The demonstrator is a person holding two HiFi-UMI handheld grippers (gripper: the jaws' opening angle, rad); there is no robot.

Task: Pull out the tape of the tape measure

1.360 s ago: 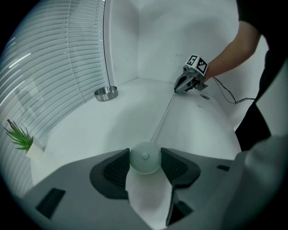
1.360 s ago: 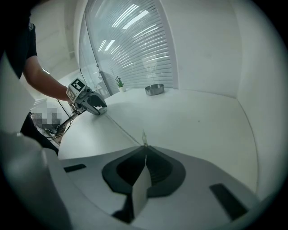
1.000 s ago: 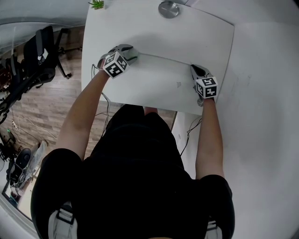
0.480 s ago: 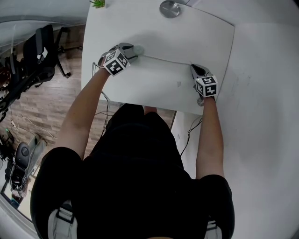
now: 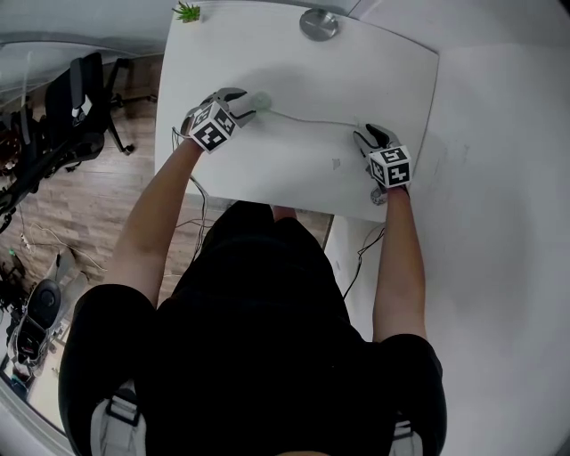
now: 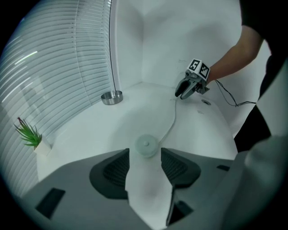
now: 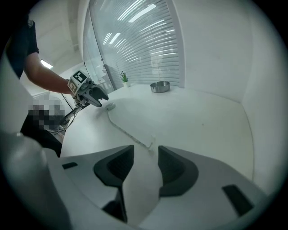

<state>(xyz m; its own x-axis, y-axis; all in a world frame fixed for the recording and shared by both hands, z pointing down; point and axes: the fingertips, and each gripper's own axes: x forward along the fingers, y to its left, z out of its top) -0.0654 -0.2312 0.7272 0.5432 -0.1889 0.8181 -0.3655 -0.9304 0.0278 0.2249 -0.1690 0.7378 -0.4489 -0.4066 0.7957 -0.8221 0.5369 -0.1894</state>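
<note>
Right tool (image 7: 146, 150): jaws have just been opening and now stand spread. The free end of the tape (image 7: 128, 132) lies on the tabletop (image 5: 294, 62) just ahead of the gap, not pinched.

Left tool (image 6: 145, 158): jaws spread. The round tape measure case (image 6: 147, 146) sits on the tabletop just at the tips, with clear room on both sides and no pad pressing on it.

Tape runs out from the case across the tabletop toward the right tool in a loose curve, so it is slack.

Handling, as judged:
- The case looks small and light, with a smooth round rim. It would likely slide or spin unless pinched squarely across its width.
- The tape is thin, narrow and limp, not a stiff blade. It bears pull but no push.
- The best hold is at the very end of the tape, pads flat across it. A hold on the edge could let it slip out.

Room:
- The right tool is near the right edge of the tabletop, so little travel is left that way.
- Metal dish (image 5: 319, 24) and small plant (image 5: 186, 11) stand at the far edge, well apart from the tape.
</note>
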